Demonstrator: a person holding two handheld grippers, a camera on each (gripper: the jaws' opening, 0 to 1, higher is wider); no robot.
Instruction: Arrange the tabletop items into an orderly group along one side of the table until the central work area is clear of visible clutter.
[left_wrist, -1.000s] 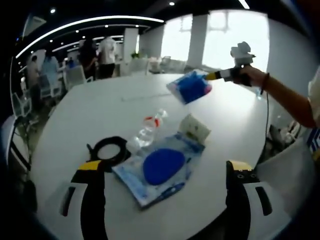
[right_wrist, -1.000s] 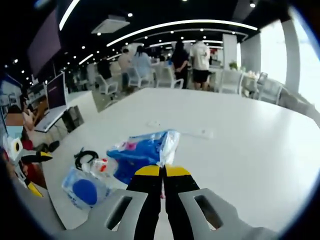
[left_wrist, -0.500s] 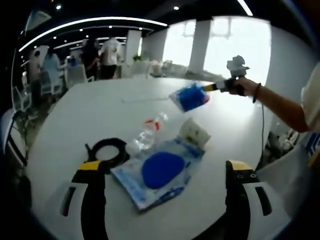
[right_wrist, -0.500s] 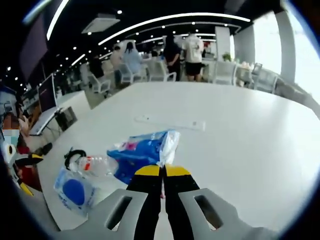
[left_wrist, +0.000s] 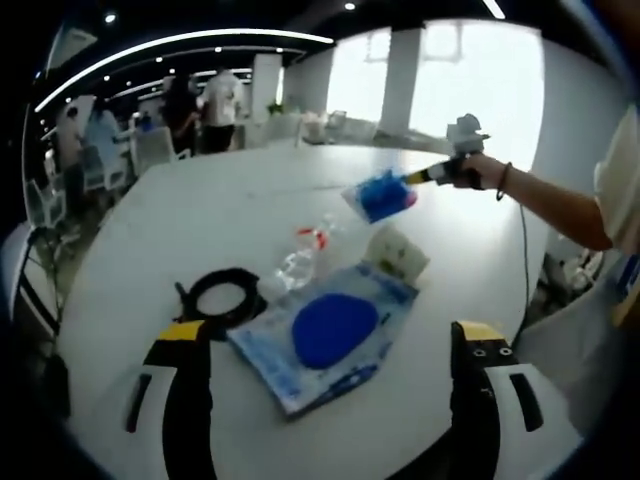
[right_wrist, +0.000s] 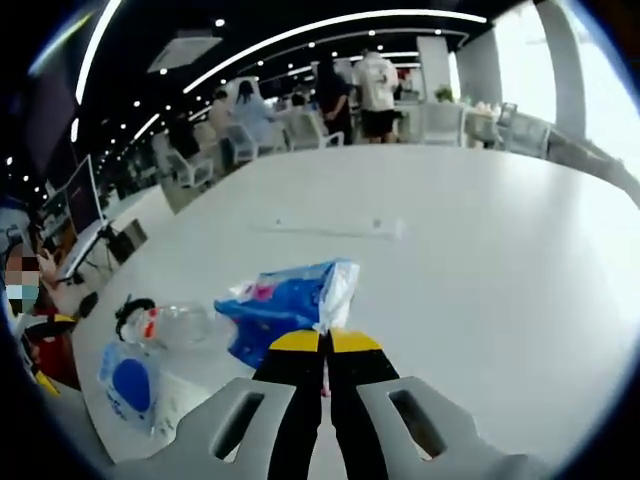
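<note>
My left gripper (left_wrist: 330, 334) hovers open over the near table edge, nothing between its jaws. Just beyond it lies a clear packet with a blue round pad (left_wrist: 325, 335), a black cable coil (left_wrist: 225, 293) to its left, a clear bottle with a red cap (left_wrist: 300, 260) and a small white packet (left_wrist: 397, 252) behind. My right gripper (right_wrist: 325, 342) is shut on a blue-and-white plastic bag (right_wrist: 285, 305), held above the table. From the left gripper view that bag (left_wrist: 382, 195) hangs at the far right, a hand (left_wrist: 480, 172) behind it.
The white table (right_wrist: 480, 260) stretches wide and bare past the bag; a thin white strip (right_wrist: 330, 228) lies near its middle. The bottle (right_wrist: 180, 322), coil (right_wrist: 130, 310) and pad packet (right_wrist: 130, 385) sit at its left edge. People and chairs stand far behind.
The right gripper has carried the blue bag a little farther from the left gripper and lower toward the table. The items on the table have stayed put; both views have shifted slightly.
</note>
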